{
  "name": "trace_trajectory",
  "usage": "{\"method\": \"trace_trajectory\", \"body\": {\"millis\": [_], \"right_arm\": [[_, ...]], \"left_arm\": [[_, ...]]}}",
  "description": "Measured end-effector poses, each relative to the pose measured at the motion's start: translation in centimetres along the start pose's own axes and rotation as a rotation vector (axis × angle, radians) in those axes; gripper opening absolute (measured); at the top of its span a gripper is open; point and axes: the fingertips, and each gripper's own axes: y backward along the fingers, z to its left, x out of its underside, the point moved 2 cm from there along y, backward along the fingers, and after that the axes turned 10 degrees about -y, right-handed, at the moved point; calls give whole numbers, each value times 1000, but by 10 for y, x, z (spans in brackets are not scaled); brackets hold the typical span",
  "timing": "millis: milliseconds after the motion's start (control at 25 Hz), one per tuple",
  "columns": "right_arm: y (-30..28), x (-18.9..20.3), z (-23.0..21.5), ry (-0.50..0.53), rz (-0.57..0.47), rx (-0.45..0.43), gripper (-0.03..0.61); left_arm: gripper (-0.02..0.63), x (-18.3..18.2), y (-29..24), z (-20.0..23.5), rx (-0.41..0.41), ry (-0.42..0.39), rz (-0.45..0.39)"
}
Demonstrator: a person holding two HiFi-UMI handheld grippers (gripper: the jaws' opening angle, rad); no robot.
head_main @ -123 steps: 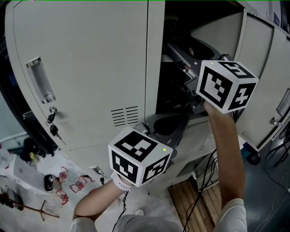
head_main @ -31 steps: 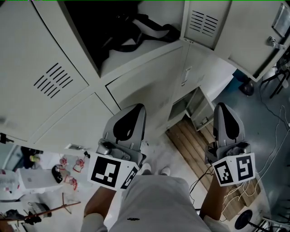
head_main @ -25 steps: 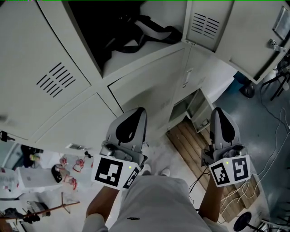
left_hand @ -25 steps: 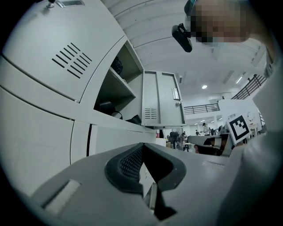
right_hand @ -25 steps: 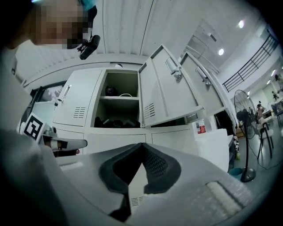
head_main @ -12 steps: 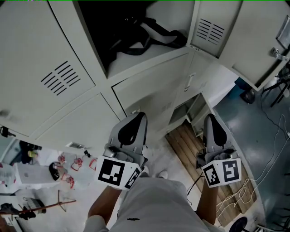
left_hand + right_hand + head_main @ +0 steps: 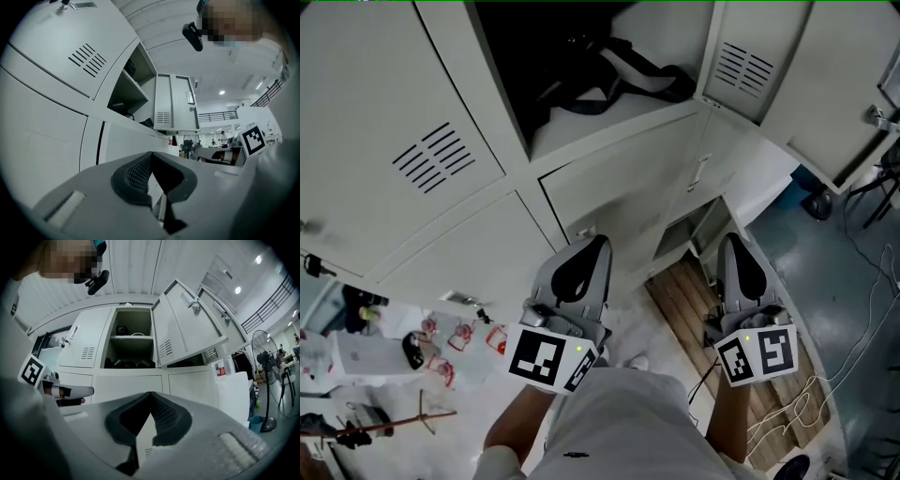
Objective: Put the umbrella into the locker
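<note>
The umbrella (image 7: 591, 94) lies on the shelf inside the open locker (image 7: 619, 136), well above both tools. The left tool (image 7: 598, 244) and right tool (image 7: 729, 241) are clenched shut on nothing, low by the person's waist.

A slatted wooden pallet (image 7: 680, 305) lies on the blue-grey floor (image 7: 839, 281), with pale cables (image 7: 792, 420) looped just beside it. At lower left, small red-trimmed items (image 7: 459, 336) and a black object (image 7: 412, 352) sit on a white surface. A pedestal fan (image 7: 267, 363) stands beside a blue bin (image 7: 255, 423).
</note>
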Motion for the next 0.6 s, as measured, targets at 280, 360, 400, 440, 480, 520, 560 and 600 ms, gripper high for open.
{"method": "trace_trajectory", "body": {"millis": [280, 360, 400, 440, 480, 520, 560, 600], "right_arm": [[-3, 0, 0, -2, 0, -2, -8], [-3, 0, 0, 3, 1, 0, -8], [-3, 0, 0, 5, 1, 1, -8], [-3, 0, 0, 4, 1, 2, -8], [-3, -1, 0, 3, 1, 2, -8], [-3, -1, 0, 1, 1, 2, -8], [-3, -1, 0, 1, 1, 3, -8], [-3, -1, 0, 2, 2, 4, -8]], "left_arm": [[17, -1, 2, 2, -8, 0, 0], [17, 0, 1, 2, -6, -1, 2], [17, 0, 1, 3, -6, 0, 2], [17, 0, 1, 3, -5, 1, 2], [17, -1, 0, 3, -3, 2, 2], [17, -1, 0, 3, -1, 1, 1], [17, -1, -1, 3, 2, -2, 1], [17, -2, -2, 3, 4, -5, 1]]}}
